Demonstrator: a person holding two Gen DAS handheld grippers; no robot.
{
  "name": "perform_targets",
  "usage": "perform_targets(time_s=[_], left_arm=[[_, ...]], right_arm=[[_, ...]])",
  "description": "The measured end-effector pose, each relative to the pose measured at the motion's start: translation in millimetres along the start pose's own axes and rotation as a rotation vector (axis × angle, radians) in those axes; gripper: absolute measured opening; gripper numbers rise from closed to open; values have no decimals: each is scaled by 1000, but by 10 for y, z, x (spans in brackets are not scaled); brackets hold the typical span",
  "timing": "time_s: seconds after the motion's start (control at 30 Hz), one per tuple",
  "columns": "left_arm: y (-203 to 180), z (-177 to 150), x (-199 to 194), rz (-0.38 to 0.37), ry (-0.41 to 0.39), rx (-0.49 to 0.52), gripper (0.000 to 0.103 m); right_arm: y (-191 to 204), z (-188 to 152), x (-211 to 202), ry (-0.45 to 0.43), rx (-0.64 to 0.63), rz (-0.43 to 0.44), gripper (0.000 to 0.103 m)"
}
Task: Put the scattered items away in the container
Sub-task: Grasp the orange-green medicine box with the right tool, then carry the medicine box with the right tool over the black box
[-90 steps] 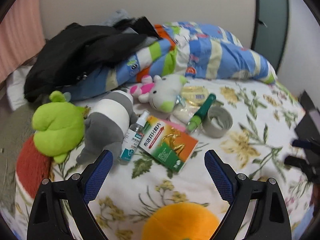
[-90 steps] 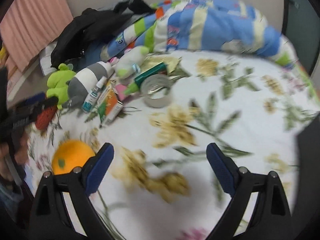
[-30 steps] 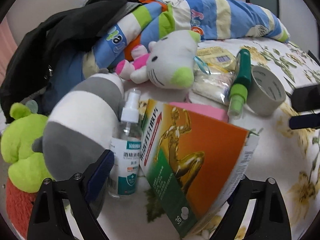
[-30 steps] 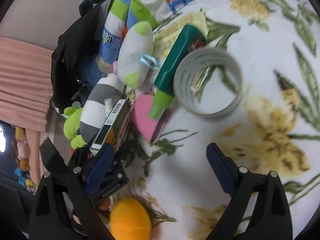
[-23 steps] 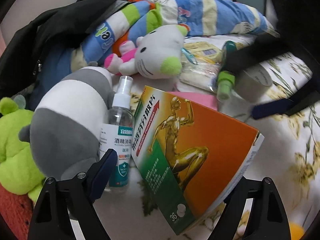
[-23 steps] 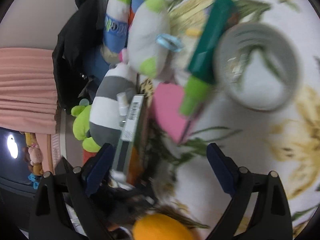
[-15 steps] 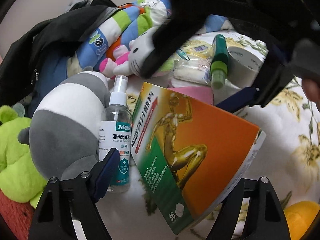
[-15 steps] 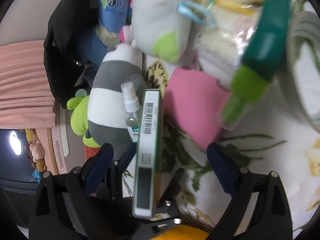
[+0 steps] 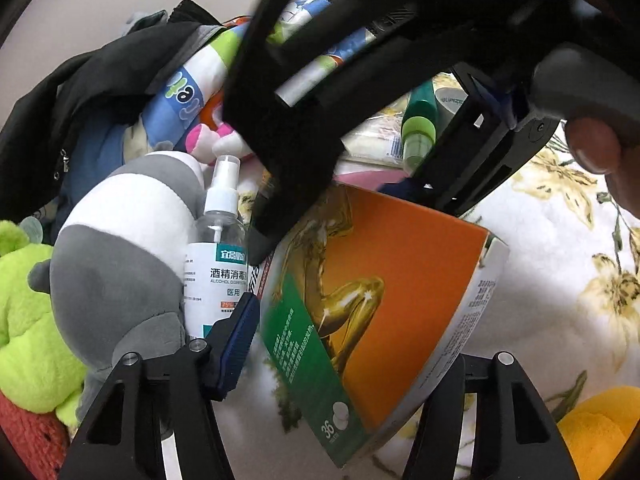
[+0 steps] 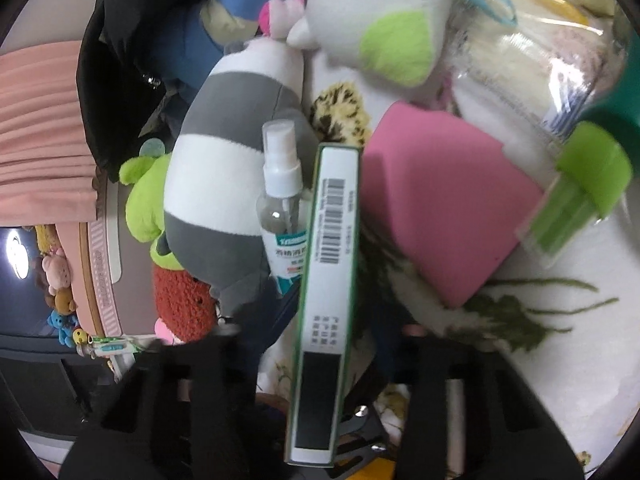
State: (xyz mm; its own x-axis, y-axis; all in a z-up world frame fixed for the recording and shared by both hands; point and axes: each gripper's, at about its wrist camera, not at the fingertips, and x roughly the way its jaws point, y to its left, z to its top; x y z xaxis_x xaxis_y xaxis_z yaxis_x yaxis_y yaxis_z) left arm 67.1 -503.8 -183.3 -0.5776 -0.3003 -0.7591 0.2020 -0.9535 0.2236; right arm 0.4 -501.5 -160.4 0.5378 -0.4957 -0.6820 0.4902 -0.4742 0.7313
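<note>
Soft, even indoor light fills both views, and shadows stay faint on the white floral bedsheet (image 9: 552, 240). In the left wrist view the black frame of the other gripper (image 9: 360, 60) crosses the top as a dark, smeared, out-of-focus mass. The glossy orange and green cardboard box (image 9: 380, 300) is sharp, with small glints on its gold figure. In the right wrist view a bright round lamp (image 10: 16, 250) glares at the left edge; the green-capped tube (image 10: 576, 196) is blurred. Both pictures bend strongly toward black corners.

The spray bottle (image 9: 218, 248) lies between the striped plush (image 9: 124, 256) and the medicine box (image 9: 372, 312) (all touching).
</note>
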Motion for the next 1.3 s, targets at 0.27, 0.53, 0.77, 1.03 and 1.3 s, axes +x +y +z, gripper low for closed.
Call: perform_targets(time_s=[0.27,0.53,0.77,1.03,1.3], left_arm=[[-57,36,-123,19,-31,26,48],[-248,321,-552,26,-90,51,43],[-505,766,-1072,17,-144,98,43],[-1303,1225,-1813,1,-219,163,43],[-2188,1492,-2257,-49,-276,239,43]], right_arm=[[13,-87,-180,-45,-45,-23,25],[120,-309,-742,-126,-62,-22,27],[287,-632,-1483,-209,-62,-6,28],[207,-1236,-2607,-327,-52,-20,28],[-210,-1871,-3543,-428,-11,-48,29]])
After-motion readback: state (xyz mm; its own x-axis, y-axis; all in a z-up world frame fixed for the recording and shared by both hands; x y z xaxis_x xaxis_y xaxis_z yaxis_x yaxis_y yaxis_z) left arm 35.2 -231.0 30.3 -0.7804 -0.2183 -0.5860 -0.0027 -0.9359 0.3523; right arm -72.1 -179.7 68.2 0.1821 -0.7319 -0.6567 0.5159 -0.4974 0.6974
